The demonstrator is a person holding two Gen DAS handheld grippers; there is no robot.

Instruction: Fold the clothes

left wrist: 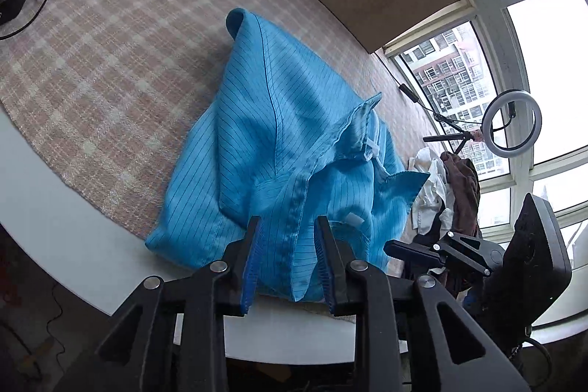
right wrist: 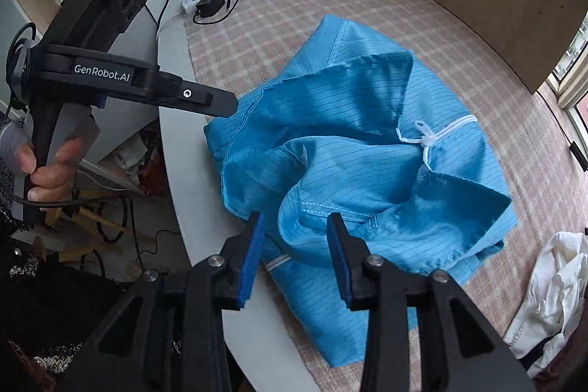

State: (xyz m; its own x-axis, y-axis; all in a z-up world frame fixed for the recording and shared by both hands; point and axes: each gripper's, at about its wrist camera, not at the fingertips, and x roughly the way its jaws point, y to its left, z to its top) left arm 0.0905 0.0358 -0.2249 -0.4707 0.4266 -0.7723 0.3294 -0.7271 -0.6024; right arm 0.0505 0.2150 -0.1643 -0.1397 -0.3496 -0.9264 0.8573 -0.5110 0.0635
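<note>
- My left hand-held gripper (left wrist: pixel 288 226): jaws parted, blue pads either side of a hanging hem strip of the blue garment (left wrist: pixel 279 142), not pinching it as far as I can tell.
- Blue garment: crumpled heap on the checked cloth (left wrist: pixel 110 61) over the counter (left wrist: pixel 73 245), near edge overhanging toward me; its long run goes from my grippers away to the peaked far end.
- White zipper (right wrist: pixel 437 135) sits right of the garment's middle.
- My right hand-held gripper (right wrist: pixel 296 230): jaws parted over a raised fold, nothing gripped.
- Both grippers at the garment's near edge; left looks closer to a usable hem.
- White clothes pile (right wrist: pixel 551 292) right of the garment.
</note>
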